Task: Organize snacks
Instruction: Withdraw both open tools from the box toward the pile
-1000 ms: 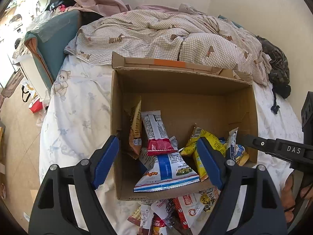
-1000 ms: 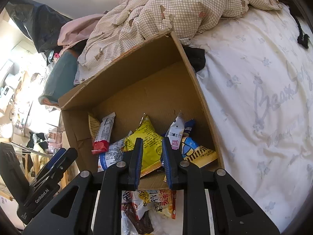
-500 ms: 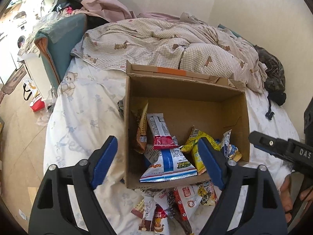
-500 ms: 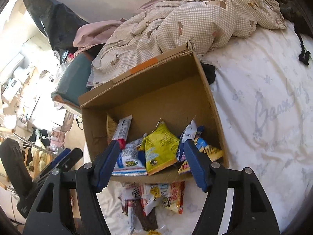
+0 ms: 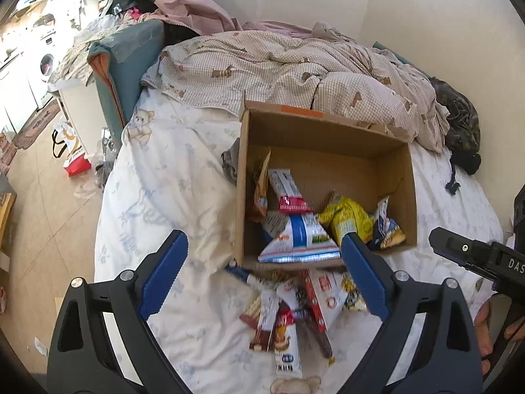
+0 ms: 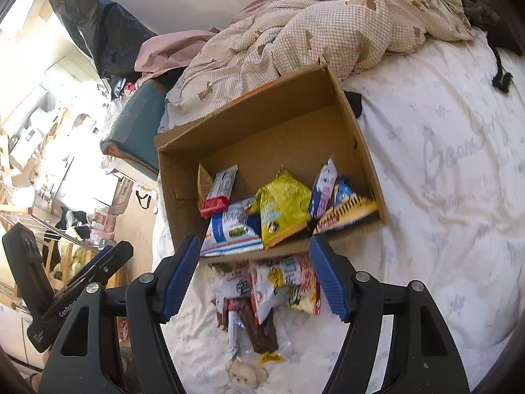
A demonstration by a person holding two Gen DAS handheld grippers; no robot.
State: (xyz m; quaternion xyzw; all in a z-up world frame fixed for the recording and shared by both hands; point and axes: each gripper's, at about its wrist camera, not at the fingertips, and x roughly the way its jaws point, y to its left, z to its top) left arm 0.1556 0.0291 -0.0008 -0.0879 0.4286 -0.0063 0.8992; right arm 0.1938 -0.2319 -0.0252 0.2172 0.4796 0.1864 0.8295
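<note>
An open cardboard box point(image 5: 242, 180) point(image 6: 262, 131) stands on the bed with several snack packs in it: a yellow bag point(image 5: 347, 216) point(image 6: 282, 203), a blue-and-white bag point(image 5: 295, 239) point(image 6: 233, 226) and a red-ended bar point(image 5: 285, 190) point(image 6: 220, 190). A loose pile of snack packs point(image 5: 295, 305) point(image 6: 262, 289) lies on the sheet just in front of the box. My left gripper point(image 5: 262, 236) hovers above this pile, its jaws opening, nothing between them. My right gripper point(image 6: 254, 239) hangs open and empty over the same pile.
A crumpled checked duvet point(image 5: 279, 69) point(image 6: 328, 26) lies behind the box. Dark clothes point(image 5: 459, 128) sit at the far right by the wall. The white sheet point(image 5: 164, 197) spreads left to the bed edge, with floor and a red bag point(image 5: 77, 164) beyond.
Both grippers have drawn back and up from the box, bringing the loose pile into view. The right jaws went from nearly shut to wide apart; the left jaws widened a little.
</note>
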